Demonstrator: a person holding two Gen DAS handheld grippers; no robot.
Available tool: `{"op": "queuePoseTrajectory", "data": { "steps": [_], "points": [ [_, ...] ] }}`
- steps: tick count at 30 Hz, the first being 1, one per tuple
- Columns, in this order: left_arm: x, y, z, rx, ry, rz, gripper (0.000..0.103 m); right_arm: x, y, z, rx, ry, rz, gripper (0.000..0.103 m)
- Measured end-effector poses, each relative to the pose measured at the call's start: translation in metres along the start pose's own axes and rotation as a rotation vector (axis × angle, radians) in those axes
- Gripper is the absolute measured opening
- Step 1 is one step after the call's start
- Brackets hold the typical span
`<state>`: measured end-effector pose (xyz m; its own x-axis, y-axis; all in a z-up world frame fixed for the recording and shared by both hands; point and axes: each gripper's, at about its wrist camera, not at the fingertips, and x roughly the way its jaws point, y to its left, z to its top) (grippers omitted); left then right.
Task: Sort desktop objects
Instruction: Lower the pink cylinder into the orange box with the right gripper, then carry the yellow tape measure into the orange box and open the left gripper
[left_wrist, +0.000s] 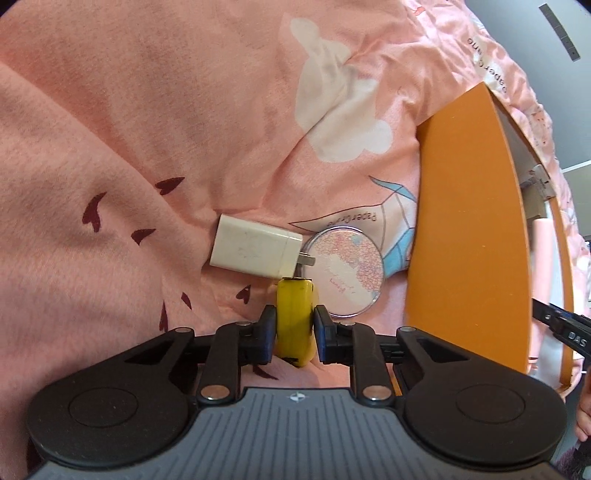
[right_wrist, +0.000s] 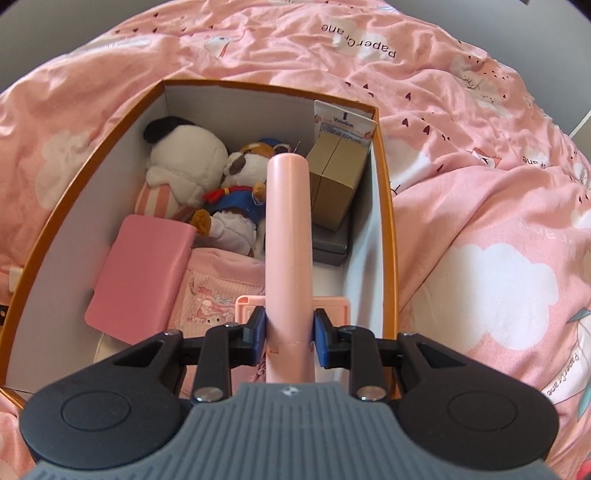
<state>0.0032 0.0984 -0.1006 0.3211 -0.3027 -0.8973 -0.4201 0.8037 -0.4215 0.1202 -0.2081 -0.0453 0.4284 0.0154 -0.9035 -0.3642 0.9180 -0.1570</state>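
Note:
In the left wrist view my left gripper (left_wrist: 294, 320) is shut on a small yellow object (left_wrist: 294, 314), its blue pads pressing both sides. Just beyond it a white charger plug (left_wrist: 255, 246) and a round pink patterned disc (left_wrist: 345, 271) lie on the pink quilt. The orange box wall (left_wrist: 469, 229) rises to the right. In the right wrist view my right gripper (right_wrist: 289, 328) is shut on a long pink tube-shaped object (right_wrist: 288, 236), held over the open orange box (right_wrist: 386, 177).
Inside the box lie two plush toys (right_wrist: 221, 177), a pink flat case (right_wrist: 140, 269), a tan carton (right_wrist: 334, 177), a grey box (right_wrist: 332, 243) and pink fabric. Rumpled pink quilt (right_wrist: 480, 184) surrounds the box. The other gripper's black tip (left_wrist: 561, 328) shows at the left view's right edge.

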Motion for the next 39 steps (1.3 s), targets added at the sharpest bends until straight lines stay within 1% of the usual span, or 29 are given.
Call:
{"op": "queuePoseTrajectory", "data": {
  "steps": [2,3,4,7,9,12,15,18,19,22,24,26,27,29,30,32,33,34,35,37,39],
  "points": [
    [-0.009,0.003,-0.003,0.01,-0.004,-0.014,0.024,0.001,0.002,0.001,-0.015,0.023,-0.016,0.028],
    [-0.01,0.003,-0.003,0.014,-0.006,-0.018,0.024,0.001,0.002,0.002,-0.018,0.032,-0.032,0.024],
    [0.003,-0.005,0.008,0.018,-0.007,-0.023,0.024,0.001,0.002,0.003,-0.02,0.04,-0.046,0.024],
    [0.007,-0.011,0.01,0.017,-0.012,-0.042,0.024,-0.003,0.0,0.005,-0.031,0.044,-0.065,0.024],
    [0.007,-0.012,0.011,0.019,-0.018,-0.056,0.024,-0.008,0.0,0.006,-0.044,0.035,-0.053,0.024],
    [0.001,-0.015,0.011,0.03,-0.03,-0.076,0.024,-0.012,0.007,0.007,-0.067,0.018,-0.001,0.023],
    [-0.005,-0.018,0.011,0.043,-0.044,-0.098,0.024,-0.004,0.02,0.006,-0.109,0.037,0.024,0.022],
    [-0.014,-0.022,0.011,0.057,-0.063,-0.112,0.024,0.006,0.025,0.003,-0.117,0.062,0.028,0.022],
    [-0.017,-0.024,0.011,0.063,-0.07,-0.115,0.024,0.009,0.025,0.001,-0.12,0.068,0.014,0.016],
    [-0.027,-0.03,0.012,0.084,-0.091,-0.131,0.024,0.01,0.022,-0.005,-0.117,0.064,0.004,0.012],
    [-0.033,-0.035,0.012,0.1,-0.105,-0.14,0.024,0.005,0.02,-0.008,-0.122,0.047,-0.014,0.01],
    [-0.038,-0.04,0.013,0.117,-0.117,-0.146,0.024,-0.002,0.013,-0.01,-0.101,0.039,-0.017,0.007],
    [-0.041,-0.043,0.013,0.123,-0.122,-0.152,0.024,-0.003,0.007,-0.01,-0.079,0.037,0.003,0.006],
    [-0.045,-0.049,0.013,0.139,-0.13,-0.166,0.024,-0.003,-0.005,-0.011,-0.016,0.052,0.049,0.0],
    [-0.047,-0.053,0.013,0.148,-0.137,-0.173,0.024,-0.001,-0.009,-0.011,0.004,0.056,0.064,0.0],
    [-0.052,-0.061,0.014,0.171,-0.149,-0.181,0.024,0.002,-0.015,-0.013,0.056,0.069,0.162,0.0],
    [-0.055,-0.065,0.014,0.183,-0.154,-0.185,0.024,0.004,-0.016,-0.014,0.077,0.075,0.191,0.0],
    [-0.057,-0.07,0.014,0.197,-0.16,-0.19,0.024,0.005,-0.015,-0.015,0.076,0.072,0.191,0.0],
    [-0.06,-0.075,0.015,0.211,-0.166,-0.197,0.024,0.005,-0.01,-0.017,0.056,0.066,0.164,0.0],
    [-0.065,-0.087,0.017,0.244,-0.174,-0.215,0.024,0.004,-0.004,-0.019,0.03,0.053,0.143,0.0],
    [-0.068,-0.101,0.019,0.279,-0.18,-0.233,0.024,-0.001,-0.003,-0.02,0.03,0.023,0.162,0.005]
  ]
}}
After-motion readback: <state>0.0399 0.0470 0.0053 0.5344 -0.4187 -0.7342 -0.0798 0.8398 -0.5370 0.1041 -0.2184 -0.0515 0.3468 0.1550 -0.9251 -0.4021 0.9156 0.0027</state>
